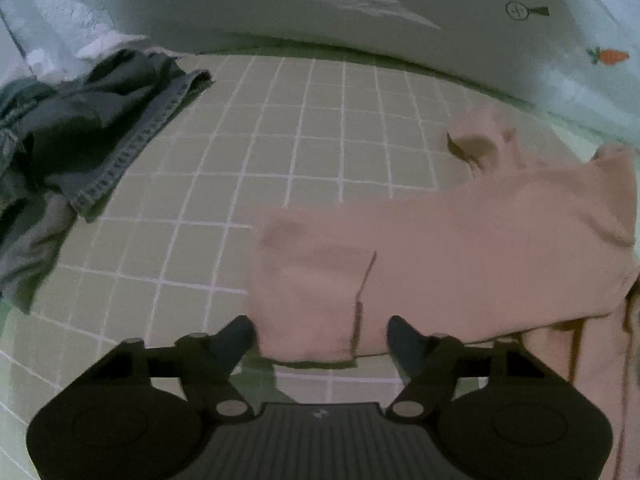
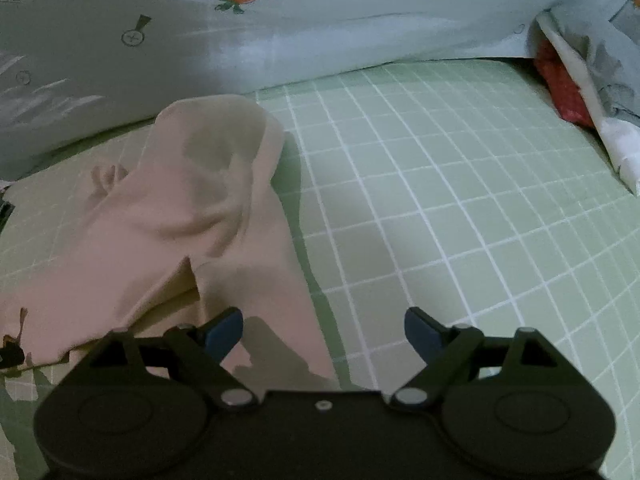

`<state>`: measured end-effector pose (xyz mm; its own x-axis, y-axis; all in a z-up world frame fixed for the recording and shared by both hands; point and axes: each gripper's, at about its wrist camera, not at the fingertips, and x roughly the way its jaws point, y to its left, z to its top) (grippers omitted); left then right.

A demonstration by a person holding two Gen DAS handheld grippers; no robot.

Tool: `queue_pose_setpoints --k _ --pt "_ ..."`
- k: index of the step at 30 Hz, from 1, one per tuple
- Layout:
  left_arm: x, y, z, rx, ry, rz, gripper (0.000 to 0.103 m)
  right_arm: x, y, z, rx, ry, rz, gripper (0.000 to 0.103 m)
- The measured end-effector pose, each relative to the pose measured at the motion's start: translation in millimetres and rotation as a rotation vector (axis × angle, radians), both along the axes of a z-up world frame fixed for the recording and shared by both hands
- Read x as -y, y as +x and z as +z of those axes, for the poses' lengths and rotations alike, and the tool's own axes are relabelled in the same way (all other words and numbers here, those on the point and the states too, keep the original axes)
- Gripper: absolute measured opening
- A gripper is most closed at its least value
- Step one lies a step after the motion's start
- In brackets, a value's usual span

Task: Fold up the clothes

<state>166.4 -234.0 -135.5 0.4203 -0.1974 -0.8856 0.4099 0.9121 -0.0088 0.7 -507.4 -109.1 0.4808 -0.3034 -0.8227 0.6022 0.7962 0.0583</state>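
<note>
Your left claw (image 1: pixel 320 336) has its fingers spread wide, one on each side of the near folded edge of the pink garment (image 1: pixel 460 248). Whether the fingers touch the cloth cannot be determined. The pink garment lies on the green checked sheet (image 1: pixel 280 128) of the bed, right of centre in the left wrist view.

Your right claw (image 2: pixel 324 330) is also spread apart and grips nothing. It sits over the near right edge of the pink garment (image 2: pixel 168 216), whose far end bulges upward.

A dark grey garment (image 1: pixel 80 128) lies crumpled at the far left, well apart from the pink one. A carrot-print duvet (image 2: pixel 320 20) borders the far side.
</note>
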Motion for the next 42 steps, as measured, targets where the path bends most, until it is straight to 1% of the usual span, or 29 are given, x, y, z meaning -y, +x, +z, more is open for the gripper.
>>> queue_pose_setpoints --k 2,5,7,11,13,19,25,27,31,33,34,35,36,37,38,40,42 --pt "-5 2 -1 -0.003 -0.002 0.014 0.061 1 3 5 0.026 -0.021 0.008 0.088" --pt "-11 7 -3 -0.012 -0.009 0.036 0.057 5 14 10 0.050 -0.046 0.031 0.088" --pt "-14 9 -2 -0.014 -0.017 0.050 0.051 8 26 12 0.056 -0.058 0.049 0.088" --pt "-18 15 -1 -0.024 -0.030 0.087 0.046 11 52 5 0.049 -0.087 0.101 0.087" --pt "-18 16 -1 -0.028 -0.031 0.092 0.046 15 63 0 0.042 -0.094 0.111 0.085" --pt "-16 16 -1 -0.027 -0.024 0.105 0.046 28 96 -13 0.022 -0.109 0.131 0.085" --pt "-14 17 -2 -0.026 -0.020 0.107 0.046 41 128 -26 0.003 -0.124 0.151 0.087" --pt "-13 17 -2 -0.026 -0.017 0.105 0.046 49 132 -29 0.010 -0.096 0.137 0.089" --pt "-13 19 -2 -0.031 -0.017 0.105 0.045 71 123 -25 0.054 -0.003 0.052 0.090" --pt "-14 20 -1 -0.035 -0.022 0.111 0.035 77 110 -21 0.084 0.029 0.018 0.090" --pt "-15 22 -1 -0.042 -0.035 0.120 0.026 78 102 -18 0.102 0.036 0.002 0.091" --pt "-16 24 -1 -0.050 -0.049 0.129 0.013 77 92 -16 0.109 0.033 -0.007 0.091" --pt "-18 26 0 -0.068 -0.080 0.134 0.010 76 82 -13 0.112 0.027 -0.014 0.091" --pt "-20 28 1 -0.088 -0.115 0.138 0.010 75 72 -10 0.116 0.020 -0.020 0.091" --pt "-20 28 4 -0.091 -0.138 0.139 0.009 73 62 -8 0.114 0.010 -0.025 0.091" --pt "-12 22 17 -0.054 -0.160 0.103 0.009 69 42 -4 0.097 -0.020 -0.033 0.091" --pt "-2 11 32 -0.021 -0.210 0.057 0.009 62 17 -2 0.082 -0.049 -0.036 0.091"
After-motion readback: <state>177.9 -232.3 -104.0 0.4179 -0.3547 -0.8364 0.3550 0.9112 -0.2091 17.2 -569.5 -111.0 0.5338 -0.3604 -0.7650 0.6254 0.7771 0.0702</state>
